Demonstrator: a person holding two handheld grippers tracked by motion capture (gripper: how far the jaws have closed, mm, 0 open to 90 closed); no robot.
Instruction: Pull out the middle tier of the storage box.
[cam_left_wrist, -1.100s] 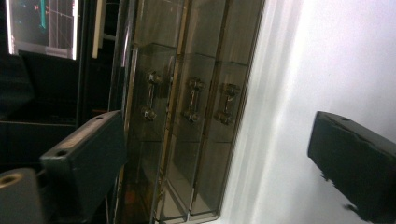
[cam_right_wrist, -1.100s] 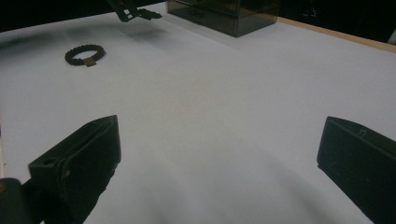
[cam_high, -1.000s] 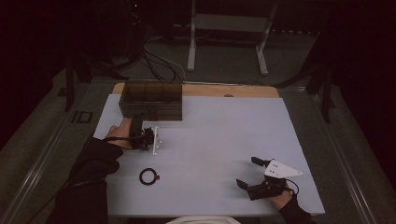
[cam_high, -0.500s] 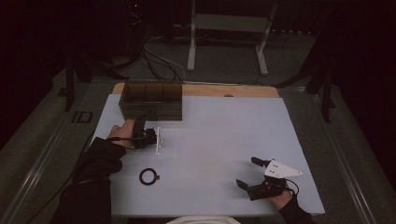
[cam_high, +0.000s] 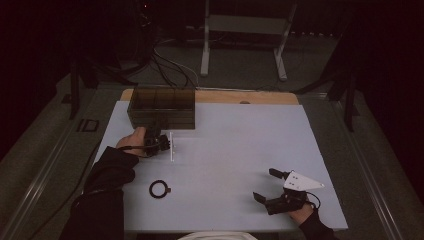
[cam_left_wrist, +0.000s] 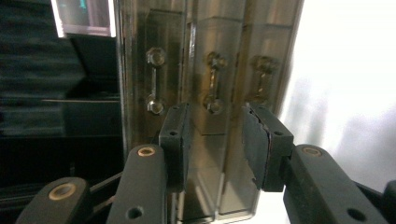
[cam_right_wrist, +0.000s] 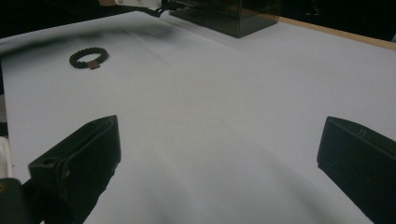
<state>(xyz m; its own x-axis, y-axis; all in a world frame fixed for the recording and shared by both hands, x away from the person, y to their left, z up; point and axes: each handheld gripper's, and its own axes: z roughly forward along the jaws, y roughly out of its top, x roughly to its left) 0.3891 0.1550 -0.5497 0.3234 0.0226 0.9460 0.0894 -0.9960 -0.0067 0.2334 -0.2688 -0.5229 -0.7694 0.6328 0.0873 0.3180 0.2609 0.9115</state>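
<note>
Drawer box (cam_high: 161, 108) of smoky clear plastic sits at the counter's (cam_high: 235, 140) far left, your left gripper (cam_left_wrist: 215, 140) with jaws just closing around its middle handle (cam_left_wrist: 212, 84), while your right gripper (cam_high: 272, 187) rests near right, jaws wide open.

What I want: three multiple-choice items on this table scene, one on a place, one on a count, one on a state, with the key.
1. Where does the black bracelet lie?
A. On the floor
B. On the white table
C. Between a gripper's jaws

2. How many handles show on the dark box in the left gripper view?
A. One
B. Three
C. Five

3. How do the jaws of the right gripper stand?
A. Shut on the bracelet
B. Shut on the box
C. Open, with nothing between them

Key: 1 B, it lies on the bare sheet, apart from the box. 2 B, three stand side by side. 3 C, bare table shows between the jaws.
</note>
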